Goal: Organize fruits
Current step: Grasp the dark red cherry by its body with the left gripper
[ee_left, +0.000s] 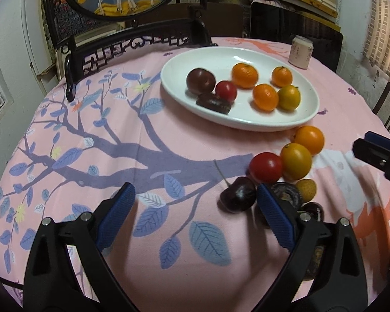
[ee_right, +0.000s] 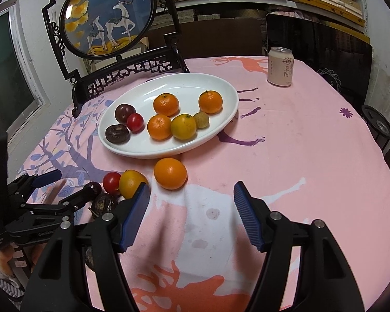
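Fruits on the cloth, near edge of the white plate (ee_right: pixel 122 150).
Left gripper (ee_left: pixel 195 202) and right gripper (ee_right: pixel 192 200) both gape wide, empty; best centre the orange (ee_right: pixel 170 173) between pads, squeeze gently, lift to the plate beyond.

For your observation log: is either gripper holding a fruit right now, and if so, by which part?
Nothing is held. The left gripper and right gripper are both open, with only tablecloth between their fingers.

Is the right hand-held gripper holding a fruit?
No, the right hand-held gripper is open, with only tablecloth between its fingers.
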The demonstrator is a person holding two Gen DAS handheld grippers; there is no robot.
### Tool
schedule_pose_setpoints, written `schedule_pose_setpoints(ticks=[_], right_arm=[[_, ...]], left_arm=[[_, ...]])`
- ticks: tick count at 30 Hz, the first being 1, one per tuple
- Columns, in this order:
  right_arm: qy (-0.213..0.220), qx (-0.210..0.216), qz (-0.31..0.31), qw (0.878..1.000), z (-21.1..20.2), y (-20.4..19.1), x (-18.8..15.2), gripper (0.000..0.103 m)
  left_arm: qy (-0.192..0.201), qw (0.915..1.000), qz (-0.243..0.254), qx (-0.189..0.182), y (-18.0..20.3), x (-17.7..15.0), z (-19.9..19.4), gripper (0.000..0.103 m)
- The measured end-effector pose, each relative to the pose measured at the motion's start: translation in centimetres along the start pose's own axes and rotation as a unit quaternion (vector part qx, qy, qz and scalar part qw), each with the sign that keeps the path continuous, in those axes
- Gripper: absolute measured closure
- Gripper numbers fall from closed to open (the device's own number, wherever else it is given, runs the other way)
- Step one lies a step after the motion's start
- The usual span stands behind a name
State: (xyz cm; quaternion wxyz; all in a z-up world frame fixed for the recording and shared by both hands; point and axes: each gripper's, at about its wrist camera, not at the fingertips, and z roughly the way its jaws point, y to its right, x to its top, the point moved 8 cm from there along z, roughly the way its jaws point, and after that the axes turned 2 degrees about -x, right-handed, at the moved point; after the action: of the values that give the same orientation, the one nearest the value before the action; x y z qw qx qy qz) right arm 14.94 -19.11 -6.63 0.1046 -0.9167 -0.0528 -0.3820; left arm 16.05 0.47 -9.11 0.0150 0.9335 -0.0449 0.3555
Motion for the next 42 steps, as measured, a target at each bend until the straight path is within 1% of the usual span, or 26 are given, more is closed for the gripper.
schedule_pose_setpoints(ticks=[2, 4, 6, 8, 9, 10, 11, 12, 14, 15, 17, 19, 21, 23, 26, 28, 30, 31, 33, 37, 39, 42], right_arm=[[0.000, 0.000, 0.000, 1.000, 0.0, 0.0, 0.0, 0.035], [0.000, 0.000, 0.000, 1.000, 0.0, 0.1, 0.1, 0.036], [0.001, 0.000, 0.001, 1.000, 0.0, 0.1, 0.1, 0.036], [0.002, 0.000, 0.004, 1.000, -0.1, 0.3, 0.2, 0.036], [0.002, 0.002, 0.005, 1.000, -0.2, 0.3, 0.3, 0.036], [0.004, 0.003, 0.006, 1.000, -0.3, 0.3, 0.3, 0.036], [0.004, 0.004, 0.006, 1.000, -0.3, 0.3, 0.3, 0.036], [0.005, 0.004, 0.005, 1.000, -0.4, 0.2, 0.3, 0.036], [0.006, 0.005, 0.005, 1.000, -0.5, 0.2, 0.3, 0.035], [0.006, 0.005, 0.005, 1.000, -0.4, 0.2, 0.3, 0.036], [0.004, 0.003, 0.005, 1.000, -0.3, 0.3, 0.3, 0.035], [0.004, 0.002, 0.006, 1.000, -0.3, 0.3, 0.2, 0.035], [0.004, 0.001, 0.006, 1.000, -0.3, 0.3, 0.2, 0.035], [0.004, 0.001, 0.006, 1.000, -0.3, 0.3, 0.2, 0.035], [0.006, 0.000, 0.006, 1.000, -0.3, 0.4, 0.3, 0.036], [0.007, 0.000, 0.006, 1.000, -0.3, 0.4, 0.3, 0.035], [0.010, -0.002, 0.005, 1.000, -0.4, 0.4, 0.3, 0.035], [0.011, -0.002, 0.004, 1.000, -0.4, 0.4, 0.4, 0.035], [0.013, -0.002, 0.004, 1.000, -0.4, 0.4, 0.4, 0.036], [0.014, -0.002, 0.004, 1.000, -0.5, 0.4, 0.4, 0.036], [0.014, -0.003, 0.004, 1.000, -0.5, 0.4, 0.4, 0.036], [0.014, -0.002, 0.004, 1.000, -0.5, 0.4, 0.4, 0.036]], left_arm=[[-0.004, 1.0000, -0.004, -0.008, -0.2, 0.0, 0.2, 0.005], [-0.001, 1.0000, -0.003, 0.000, -0.6, 0.2, 0.2, 0.004], [0.015, 0.9994, 0.001, 0.032, -1.6, 0.6, -0.4, 0.004], [0.038, 0.9952, -0.014, 0.089, -3.8, 1.3, -1.2, 0.005], [0.040, 0.9933, -0.025, 0.105, -4.7, 1.4, -1.4, 0.006], [0.038, 0.9931, -0.048, 0.100, -5.7, 1.4, -1.6, 0.006], [0.039, 0.9936, -0.061, 0.087, -6.0, 1.4, -1.7, 0.006], [0.042, 0.9942, -0.076, 0.064, -6.1, 1.5, -2.0, 0.006], [0.050, 0.9951, -0.082, 0.024, -5.3, 1.7, -2.4, 0.006], [0.053, 0.9956, -0.076, 0.011, -4.8, 1.8, -2.6, 0.006], [0.056, 0.9973, -0.048, -0.002, -3.3, 1.7, -2.8, 0.006], [0.046, 0.9987, -0.019, -0.012, -1.9, 1.3, -2.4, 0.006], [0.034, 0.9993, -0.004, -0.013, -1.0, 1.2, -1.9, 0.007], [0.027, 0.9995, 0.002, -0.019, -0.7, 0.7, -1.7, 0.008], [0.016, 0.9994, 0.010, -0.030, -0.2, 0.1, -1.4, 0.014], [0.009, 0.9991, 0.022, -0.035, 0.4, -0.3, -1.2, 0.021], [-0.002, 0.9986, 0.034, -0.039, 1.0, -0.7, -0.7, 0.032], [-0.005, 0.9985, 0.037, -0.040, 1.1, -0.8, -0.5, 0.035], [-0.012, 0.9981, 0.039, -0.046, 1.4, -1.0, -0.2, 0.043], [-0.022, 0.9966, 0.045, -0.066, 2.1, -1.3, 0.3, 0.053], [-0.025, 0.9962, 0.049, -0.068, 2.4, -1.4, 0.5, 0.058], [-0.023, 0.9959, 0.049, -0.072, 2.6, -1.3, 0.6, 0.061]])
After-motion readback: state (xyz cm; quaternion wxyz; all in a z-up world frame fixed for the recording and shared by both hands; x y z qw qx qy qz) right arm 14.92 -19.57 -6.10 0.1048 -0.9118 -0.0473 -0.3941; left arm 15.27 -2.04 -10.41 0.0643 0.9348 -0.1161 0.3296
